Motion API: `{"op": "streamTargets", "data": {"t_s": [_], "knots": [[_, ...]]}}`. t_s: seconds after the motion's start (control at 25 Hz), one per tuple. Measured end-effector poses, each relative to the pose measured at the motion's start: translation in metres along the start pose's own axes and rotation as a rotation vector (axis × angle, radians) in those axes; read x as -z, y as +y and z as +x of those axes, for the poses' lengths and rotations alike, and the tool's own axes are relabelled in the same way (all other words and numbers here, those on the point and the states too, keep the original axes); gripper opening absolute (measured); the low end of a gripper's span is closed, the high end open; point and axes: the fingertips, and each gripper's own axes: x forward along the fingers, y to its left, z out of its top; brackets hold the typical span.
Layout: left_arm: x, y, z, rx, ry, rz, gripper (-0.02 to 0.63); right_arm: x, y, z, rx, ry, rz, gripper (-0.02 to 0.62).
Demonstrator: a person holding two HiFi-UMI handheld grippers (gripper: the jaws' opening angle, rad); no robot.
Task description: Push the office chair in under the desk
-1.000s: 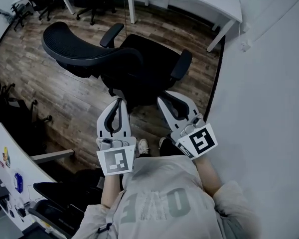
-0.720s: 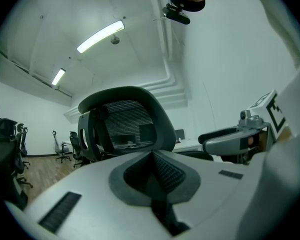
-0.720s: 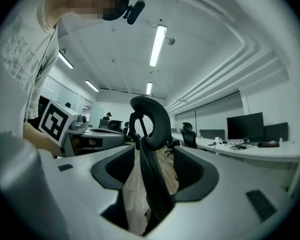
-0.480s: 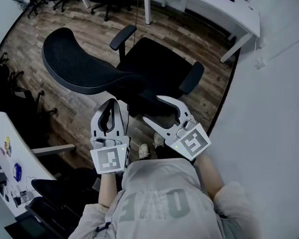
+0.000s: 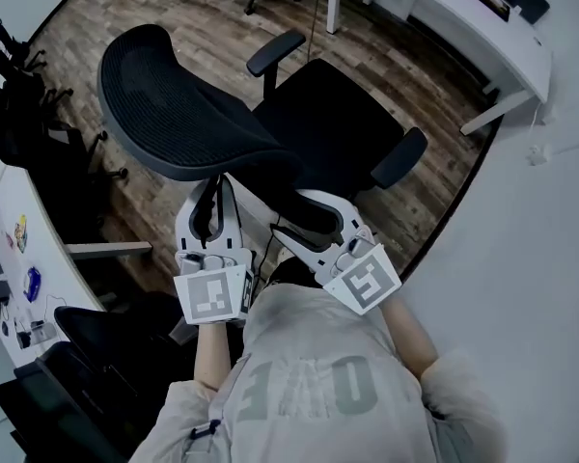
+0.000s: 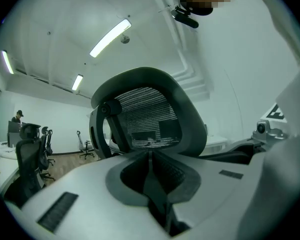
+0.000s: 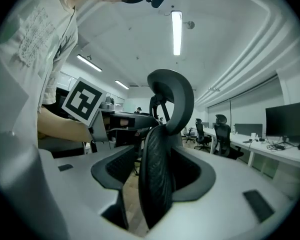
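The black office chair shows its mesh backrest [image 5: 174, 114], its seat [image 5: 338, 133] and two armrests in the head view. My left gripper [image 5: 219, 181] is shut, its tips right at the backrest's lower rim; whether they touch is unclear. In the left gripper view the shut left gripper [image 6: 150, 154] points at the backrest [image 6: 145, 119] close ahead. My right gripper [image 5: 291, 215] has just been opening and stands wide. In the right gripper view the backrest's edge [image 7: 177, 91] stands between the jaws of the right gripper [image 7: 157, 164], which do not clamp it. A white desk [image 5: 444, 8] lies beyond the chair.
A second desk [image 5: 10, 230] with small items lies at the left, with dark chairs [image 5: 29, 123] beside it. A pale wall [image 5: 540, 258] runs along the right. Wooden floor [image 5: 125, 201] surrounds the chair. More chairs and desks with monitors [image 7: 285, 119] stand farther off.
The right jaws went from shut to wide open and now straddle the backrest's edge. Both grippers moved in close to the backrest, which has shifted in the head view.
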Motion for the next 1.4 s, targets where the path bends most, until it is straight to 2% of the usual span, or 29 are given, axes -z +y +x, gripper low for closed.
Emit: {"op": "streamTargets", "data": {"t_s": [0.12,0.24,0.32,0.36,0.44,0.56,0.68,0.84,1.04,1.2,1.32,1.4], "knots": [[0.001,0.010,-0.001,-0.030,0.008,0.005,0.020,-0.002,-0.003,0.004,0.011,-0.021,0.002,0.233],[-0.007,0.017,0.000,-0.051,0.009,0.073,0.034,-0.009,-0.011,0.005,0.054,-0.085,0.093,0.199],[-0.011,0.020,0.003,-0.050,0.024,0.144,0.160,-0.013,-0.016,0.003,0.070,-0.103,0.130,0.184],[-0.011,0.025,0.003,-0.056,0.035,0.170,0.188,-0.013,-0.017,0.003,0.073,-0.103,0.133,0.183],[-0.012,0.038,0.003,-0.096,0.054,0.203,0.195,-0.013,-0.017,0.002,0.080,-0.095,0.131,0.181],[-0.008,0.063,0.001,-0.171,0.082,0.194,0.195,-0.010,-0.015,0.002,0.087,-0.082,0.122,0.172],[-0.008,0.085,-0.001,-0.206,0.087,0.164,0.195,-0.008,-0.012,0.005,0.066,-0.068,0.115,0.170],[-0.006,0.096,0.007,-0.169,0.117,0.151,0.206,-0.007,-0.009,0.008,0.056,-0.062,0.112,0.169],[-0.009,0.090,0.016,-0.115,0.124,0.182,0.209,-0.003,-0.014,0.007,0.054,-0.049,0.076,0.169],[-0.019,0.091,0.023,-0.056,0.095,0.116,0.227,-0.006,-0.011,0.009,0.049,-0.053,0.106,0.169],[-0.020,0.087,0.037,-0.022,0.122,0.184,0.227,-0.001,-0.014,0.009,0.057,-0.033,0.060,0.169],[-0.016,0.086,0.043,-0.033,0.151,0.251,0.225,-0.001,-0.014,0.010,0.057,-0.034,0.060,0.169]]}}
